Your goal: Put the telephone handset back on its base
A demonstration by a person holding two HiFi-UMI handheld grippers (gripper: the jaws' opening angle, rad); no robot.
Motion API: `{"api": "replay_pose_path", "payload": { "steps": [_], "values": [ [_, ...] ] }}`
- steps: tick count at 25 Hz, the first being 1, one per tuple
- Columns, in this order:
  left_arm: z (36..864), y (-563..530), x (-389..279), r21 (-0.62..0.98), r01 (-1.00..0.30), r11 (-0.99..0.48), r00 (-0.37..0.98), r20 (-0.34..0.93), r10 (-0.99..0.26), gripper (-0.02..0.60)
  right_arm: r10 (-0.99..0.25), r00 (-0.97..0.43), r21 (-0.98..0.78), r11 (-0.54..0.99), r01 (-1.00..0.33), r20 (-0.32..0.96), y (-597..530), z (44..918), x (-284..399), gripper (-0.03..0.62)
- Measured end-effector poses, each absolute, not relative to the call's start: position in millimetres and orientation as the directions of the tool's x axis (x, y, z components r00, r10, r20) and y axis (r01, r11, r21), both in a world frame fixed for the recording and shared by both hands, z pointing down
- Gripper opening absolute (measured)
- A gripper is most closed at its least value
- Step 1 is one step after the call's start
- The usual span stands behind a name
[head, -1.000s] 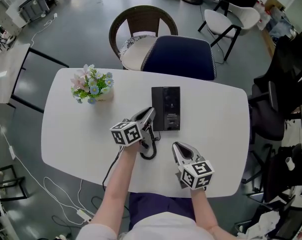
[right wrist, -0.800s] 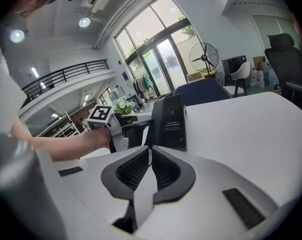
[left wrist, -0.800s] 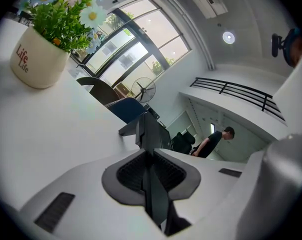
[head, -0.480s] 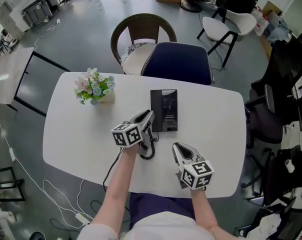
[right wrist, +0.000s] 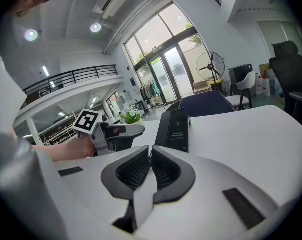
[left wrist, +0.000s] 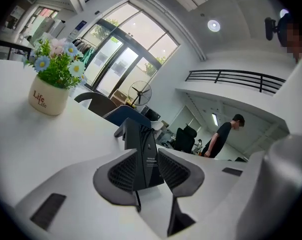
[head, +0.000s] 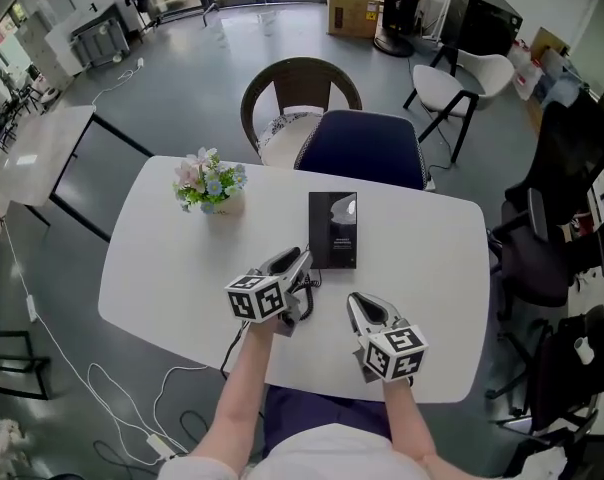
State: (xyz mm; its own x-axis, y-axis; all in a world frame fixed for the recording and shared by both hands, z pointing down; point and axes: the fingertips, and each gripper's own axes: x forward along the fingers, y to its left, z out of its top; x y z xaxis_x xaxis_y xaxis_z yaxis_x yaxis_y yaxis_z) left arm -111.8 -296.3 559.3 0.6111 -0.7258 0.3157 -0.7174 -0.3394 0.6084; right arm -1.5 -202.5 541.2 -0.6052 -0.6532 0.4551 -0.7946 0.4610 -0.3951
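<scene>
The handset (left wrist: 143, 159) is clamped between the jaws of the left gripper (head: 296, 266), just near-left of the base (head: 333, 230) on the worktop (head: 162, 268) (seating remains undone). The right gripper (right wrist: 148, 156) is closed, empty.

In the head view my left gripper (head: 298, 264) covers most of the handset (left wrist: 143, 154), and only a short dark loop of its cord (head: 308, 286) shows beside the jaws. The white print on the handset's back is too small to read, and so is the print on the base (right wrist: 175, 129).
</scene>
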Motion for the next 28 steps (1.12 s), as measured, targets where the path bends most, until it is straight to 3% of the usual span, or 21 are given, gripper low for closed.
{"api": "replay_pose_path", "payload": {
  "steps": [12, 28],
  "values": [
    [510.5, -228.4, -118.8, 0.54, -0.756, -0.369, 0.574, 0.279, -0.77, 0.13, -0.674, -0.644, -0.37, 0.53, -0.763, 0.362, -191.0, 502.8, -2.2, 0.043],
    [435.7, -143.3, -116.1, 0.26, -0.87, -0.42, 0.466, 0.147, -0.873, 0.123, -0.696, -0.664, -0.292, 0.598, -0.746, 0.273, -174.9, 470.5, 2.9, 0.043]
  ]
}}
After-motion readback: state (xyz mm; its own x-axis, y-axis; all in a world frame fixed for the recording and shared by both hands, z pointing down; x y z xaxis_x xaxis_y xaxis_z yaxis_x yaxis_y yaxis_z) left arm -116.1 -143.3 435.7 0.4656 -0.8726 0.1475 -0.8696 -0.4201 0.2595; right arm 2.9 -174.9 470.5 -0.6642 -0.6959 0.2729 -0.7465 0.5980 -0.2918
